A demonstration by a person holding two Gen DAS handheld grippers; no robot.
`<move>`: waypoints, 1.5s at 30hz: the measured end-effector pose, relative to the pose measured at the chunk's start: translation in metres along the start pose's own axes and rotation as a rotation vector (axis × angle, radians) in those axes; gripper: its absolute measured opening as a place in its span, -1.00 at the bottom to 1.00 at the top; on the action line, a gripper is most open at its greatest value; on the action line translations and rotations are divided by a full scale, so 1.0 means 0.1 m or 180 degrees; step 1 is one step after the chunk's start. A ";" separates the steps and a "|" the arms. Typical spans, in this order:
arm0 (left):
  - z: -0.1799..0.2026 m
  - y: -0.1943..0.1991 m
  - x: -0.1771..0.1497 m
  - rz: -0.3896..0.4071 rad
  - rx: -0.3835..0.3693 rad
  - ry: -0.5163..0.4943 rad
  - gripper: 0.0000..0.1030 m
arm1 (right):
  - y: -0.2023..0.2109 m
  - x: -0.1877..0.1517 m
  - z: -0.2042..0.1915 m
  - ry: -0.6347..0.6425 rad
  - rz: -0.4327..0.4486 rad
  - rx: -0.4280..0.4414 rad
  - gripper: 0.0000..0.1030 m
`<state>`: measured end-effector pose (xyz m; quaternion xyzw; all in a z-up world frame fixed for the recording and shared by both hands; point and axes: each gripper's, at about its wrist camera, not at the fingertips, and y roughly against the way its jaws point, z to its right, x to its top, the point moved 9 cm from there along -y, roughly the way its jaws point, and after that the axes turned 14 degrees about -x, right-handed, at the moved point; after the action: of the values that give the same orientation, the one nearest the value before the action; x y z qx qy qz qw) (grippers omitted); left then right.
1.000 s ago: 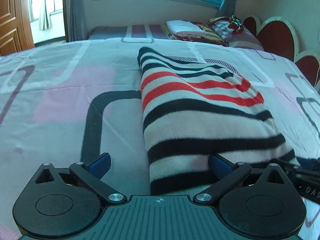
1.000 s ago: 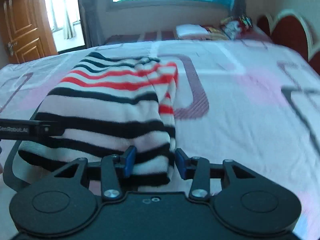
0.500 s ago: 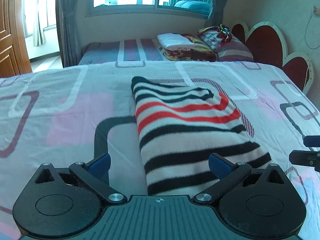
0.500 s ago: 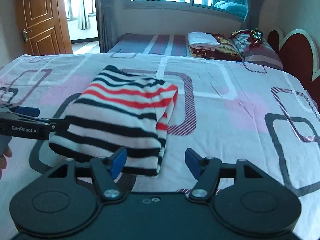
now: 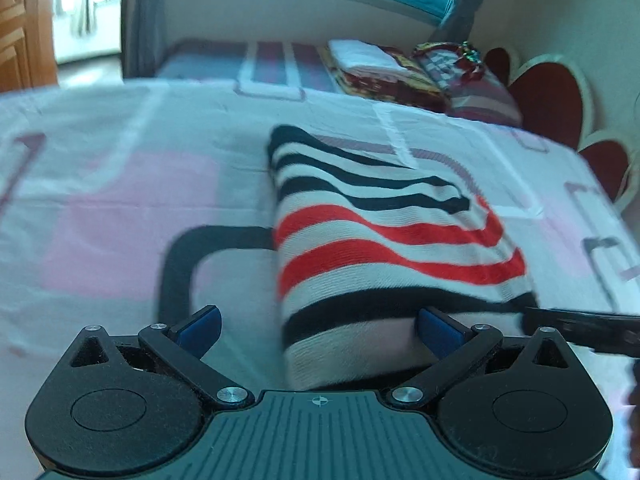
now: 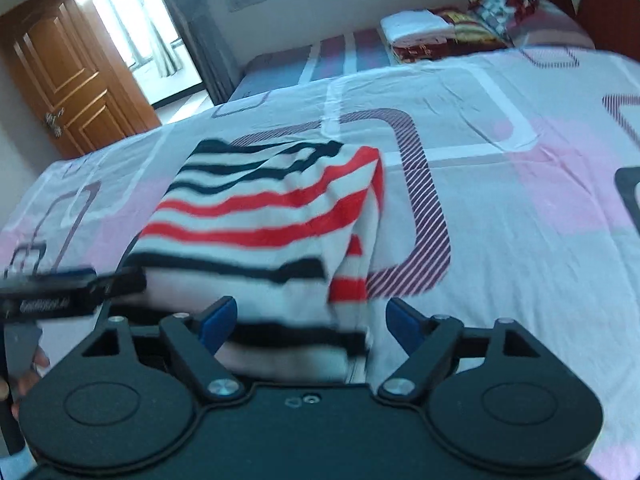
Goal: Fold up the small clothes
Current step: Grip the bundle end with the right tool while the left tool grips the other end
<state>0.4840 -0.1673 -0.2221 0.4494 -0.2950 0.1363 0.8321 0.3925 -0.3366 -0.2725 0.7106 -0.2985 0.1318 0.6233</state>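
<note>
A folded sweater [image 5: 380, 240] with black, red and white stripes lies flat on the bed. My left gripper [image 5: 320, 326] stands open over its near left edge, and the blue pads [image 5: 200, 324] do not press the cloth. In the right wrist view the sweater [image 6: 272, 216] fills the middle. My right gripper [image 6: 311, 320] is open and its jaws are still opening. The sweater's near right corner lies between them, untouched. The left gripper [image 6: 60, 296] shows at the left edge of that view. The right gripper's finger [image 5: 580, 324] shows in the left wrist view.
The sweater rests on a pink and white patterned bedspread [image 6: 520, 184]. Behind it stands a second bed with folded blankets [image 6: 420, 28] and pillows. A red headboard [image 5: 552, 96] is at the right, and a wooden door [image 6: 68, 80] at the left. A hand [image 6: 28, 372] holds the left gripper.
The right gripper's jaws have spread from narrow around the sweater's near corner to wide. Both grippers drew back from the sweater, then came in close again. The sweater stays folded.
</note>
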 end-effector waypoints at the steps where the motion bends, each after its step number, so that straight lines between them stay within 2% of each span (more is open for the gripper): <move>1: -0.01 -0.06 0.00 -0.0041 -0.0088 0.0058 1.00 | -0.08 0.03 0.03 -0.0085 -0.0058 0.0069 0.58; 4: -0.07 -0.22 -0.03 -0.0166 -0.0350 0.0354 1.00 | -0.29 0.09 0.08 -0.0315 -0.0213 0.0345 0.58; 6: -0.10 -0.31 -0.07 -0.0221 -0.0495 0.0560 1.00 | -0.42 0.10 0.09 -0.0364 -0.0305 0.0417 0.58; 9: -0.05 -0.38 -0.10 -0.0173 -0.0562 0.0621 0.98 | -0.51 0.10 0.07 -0.0383 -0.0299 0.0541 0.59; 10: 0.00 -0.40 -0.10 -0.0154 -0.0610 0.0620 0.71 | -0.52 0.11 0.06 -0.0358 -0.0275 0.0550 0.53; 12: 0.04 -0.43 -0.10 -0.0127 -0.0579 0.0673 0.71 | -0.53 0.13 0.02 -0.0329 -0.0211 0.0546 0.21; 13: 0.05 -0.43 -0.10 -0.0114 -0.0564 0.0690 0.69 | -0.53 0.14 -0.01 -0.0327 -0.0181 0.0526 0.11; 16: 0.09 -0.36 -0.09 -0.0053 -0.0531 0.0654 0.48 | -0.47 0.15 -0.10 -0.0256 -0.0039 0.0473 -0.16; 17: 0.10 -0.34 -0.09 -0.0033 -0.0538 0.0628 0.47 | -0.43 0.16 -0.10 -0.0256 0.0001 0.0489 -0.28; 19: 0.10 -0.39 -0.11 -0.0034 -0.0498 0.0546 0.47 | -0.37 0.19 -0.10 -0.0236 0.0084 0.0516 -0.29; 21: 0.09 -0.37 -0.10 -0.0003 -0.0492 0.0591 0.47 | -0.46 0.17 -0.08 -0.0249 0.0036 0.0487 -0.29; 24: 0.16 -0.27 -0.03 0.0040 -0.0441 0.0474 0.37 | -0.47 0.19 -0.10 -0.0306 0.0030 0.0482 -0.30; 34: 0.19 0.19 0.16 0.0242 -0.0503 0.0389 0.34 | -0.07 0.29 -0.25 -0.0440 0.0291 0.0675 -0.33; 40: -0.17 0.66 0.22 0.0334 -0.0351 0.0364 0.34 | 0.08 0.36 -0.65 -0.0424 0.0390 0.0871 -0.33; 45: -0.77 1.11 0.25 0.0415 -0.0250 0.0360 0.34 | 0.09 0.33 -1.22 -0.0428 0.0392 0.1050 -0.33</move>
<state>0.4778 -0.0423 -0.1650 0.3879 -0.2813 0.2035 0.8538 0.4359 -0.2282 -0.2242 0.7908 -0.3568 0.1691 0.4678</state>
